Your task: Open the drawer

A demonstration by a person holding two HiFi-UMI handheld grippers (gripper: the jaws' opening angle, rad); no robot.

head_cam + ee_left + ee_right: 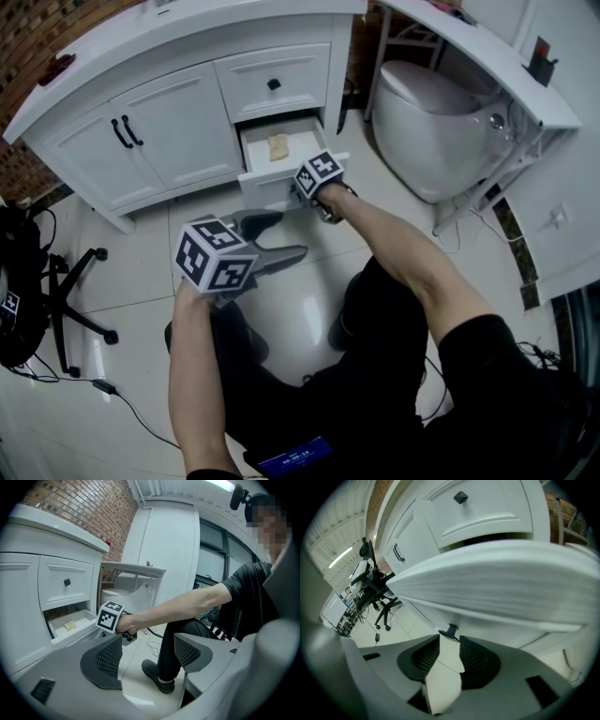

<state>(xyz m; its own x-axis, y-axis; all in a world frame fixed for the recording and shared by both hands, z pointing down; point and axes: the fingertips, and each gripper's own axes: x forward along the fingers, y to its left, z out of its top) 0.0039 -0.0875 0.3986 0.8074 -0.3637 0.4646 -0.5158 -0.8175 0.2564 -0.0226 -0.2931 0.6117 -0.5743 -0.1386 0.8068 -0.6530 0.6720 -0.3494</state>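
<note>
Currently, your right gripper (450, 643) is down at the lower drawer (265, 180) of the white vanity cabinet (141, 141), at about 12 o'clock in the head view. That drawer stands partly pulled out, and a small tan object (278, 147) lies on its floor. The upper drawer (302, 75) directly above it is shut.

In the right gripper view your jaws stand a little apart, with a narrow strip of the white drawer front showing between the pads. The drawer's black knob (451, 631) sits right at the mouth of that gap, at 12 o'clock from the jaw tips. The pads do not appear to be pressing on it.

Your left gripper (291, 234) hangs over the tiled floor (141, 375) near the middle of the head view, well short of the cabinet. Its marker cube (214, 255) lies toward 9 o'clock. In the left gripper view its jaws are wide apart and nothing lies between them; beyond them you see your right forearm and a dark shoe (157, 677).

A white toilet (427, 122) sits at 2 o'clock and a black office chair (70, 305) at 8 o'clock.
</note>
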